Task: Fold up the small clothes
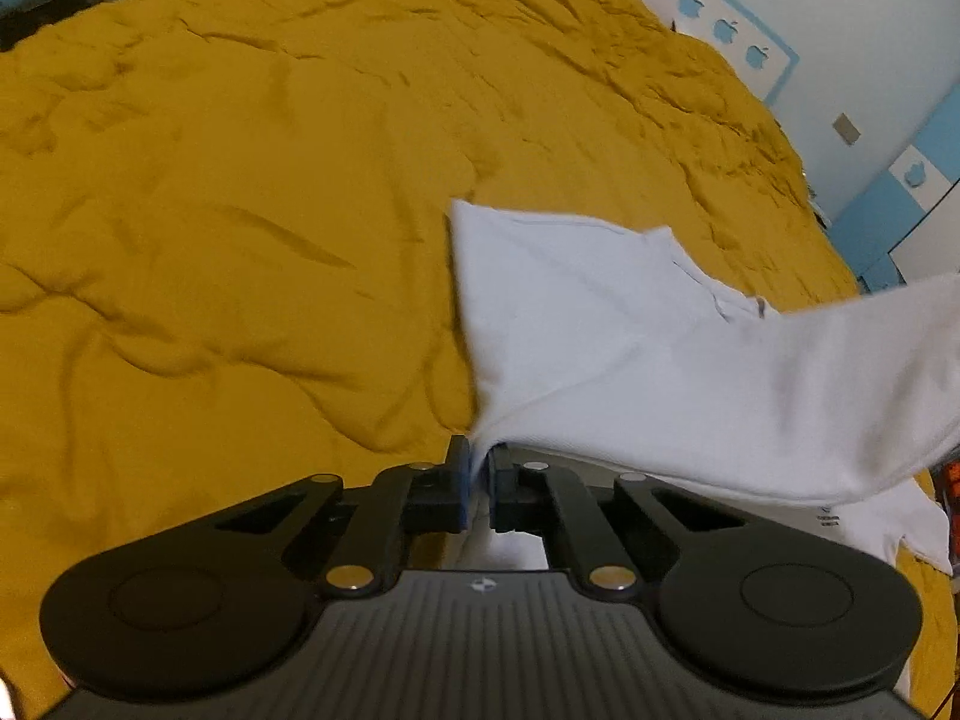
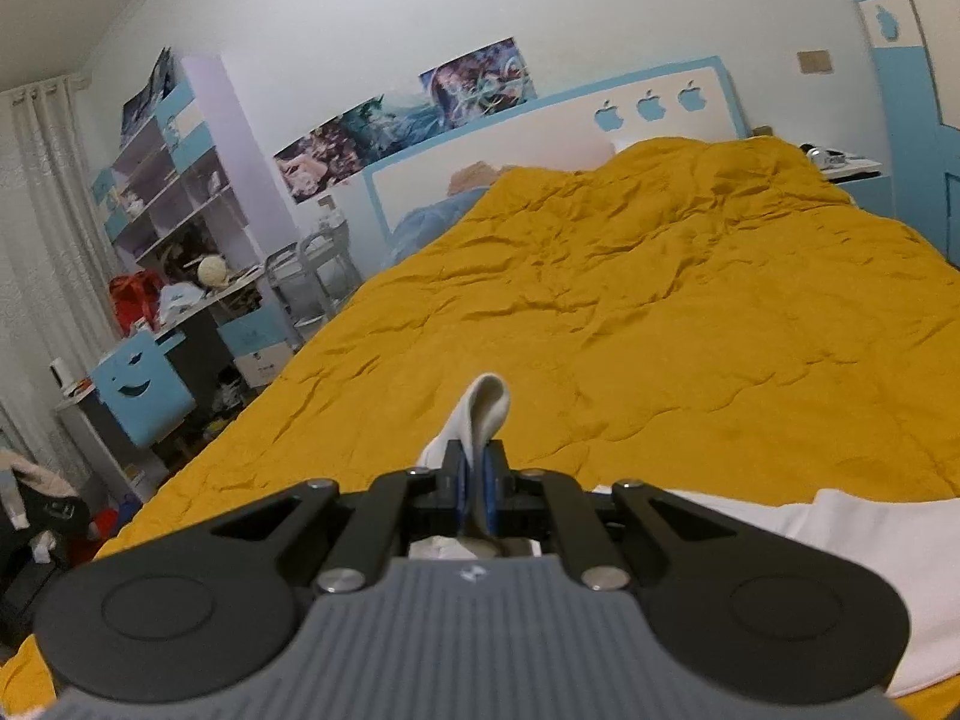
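A small white garment (image 1: 630, 348) is held up over the mustard-yellow bedspread (image 1: 240, 210). My left gripper (image 1: 478, 468) is shut on one edge of it; the cloth fans out up and to the right of the jaws, and part of it lies on the bed at lower right. My right gripper (image 2: 477, 474) is shut on another part of the white garment (image 2: 489, 405), a folded loop sticking up between the fingers. More of the garment lies on the yellow bedspread (image 2: 690, 330) at lower right (image 2: 888, 546).
The bed's white and blue headboard (image 2: 600, 120) stands at the far end. A desk, blue chair (image 2: 141, 396) and shelves (image 2: 174, 180) crowd the floor left of the bed. A bedside table (image 2: 852, 165) is at the far right.
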{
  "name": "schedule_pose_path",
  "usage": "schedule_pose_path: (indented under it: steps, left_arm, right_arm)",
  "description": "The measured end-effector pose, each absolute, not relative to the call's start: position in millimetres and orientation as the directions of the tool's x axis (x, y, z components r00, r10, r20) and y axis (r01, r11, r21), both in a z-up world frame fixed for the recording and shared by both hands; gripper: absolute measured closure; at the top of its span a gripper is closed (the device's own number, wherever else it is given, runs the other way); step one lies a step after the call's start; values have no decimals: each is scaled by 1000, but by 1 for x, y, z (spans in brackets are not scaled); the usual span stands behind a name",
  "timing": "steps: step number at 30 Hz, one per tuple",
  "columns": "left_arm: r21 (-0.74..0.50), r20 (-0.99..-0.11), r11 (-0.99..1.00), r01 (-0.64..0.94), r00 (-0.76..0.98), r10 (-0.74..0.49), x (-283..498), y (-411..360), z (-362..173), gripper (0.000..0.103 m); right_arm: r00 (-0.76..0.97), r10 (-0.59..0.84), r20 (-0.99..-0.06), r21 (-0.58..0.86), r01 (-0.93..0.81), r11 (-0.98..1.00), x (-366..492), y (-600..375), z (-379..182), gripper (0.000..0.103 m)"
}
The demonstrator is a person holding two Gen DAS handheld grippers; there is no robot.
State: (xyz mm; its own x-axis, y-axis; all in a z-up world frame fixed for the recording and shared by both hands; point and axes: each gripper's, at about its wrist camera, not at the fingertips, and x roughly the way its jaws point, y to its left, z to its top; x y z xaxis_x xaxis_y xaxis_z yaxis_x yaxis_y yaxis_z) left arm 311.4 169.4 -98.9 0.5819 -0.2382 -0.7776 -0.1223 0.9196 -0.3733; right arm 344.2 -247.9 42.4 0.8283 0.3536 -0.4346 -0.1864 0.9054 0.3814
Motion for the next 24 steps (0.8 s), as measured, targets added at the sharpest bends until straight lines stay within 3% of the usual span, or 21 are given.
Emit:
schedule_pose_path:
  steps: [10, 12, 17, 21, 24]
  left_arm:
    - [-79, -820, 997, 11, 567, -72, 294, 137, -92, 99]
    - [-55, -841, 998, 28, 538, -62, 293, 130, -107, 99]
    - [-33, -867, 998, 53, 496, -55, 292, 121, -123, 98]
    - [-51, -899, 996, 67, 432, -75, 291, 132, -118, 91]
    - [-8, -922, 998, 58, 387, -30, 285, 145, -115, 96]
  right_arm:
    - [877, 228, -424, 322, -89, 943, 330, -267, 33, 103]
    - [855, 191, -482, 306, -40, 951, 326, -282, 12, 103]
    - [664, 93, -742, 267, 165, 950, 334, -316, -94, 103]
    - [620, 110, -777, 304, 215, 928, 336, -328, -137, 103]
    - [635, 119, -763, 315, 205, 927, 337, -329, -139, 103]
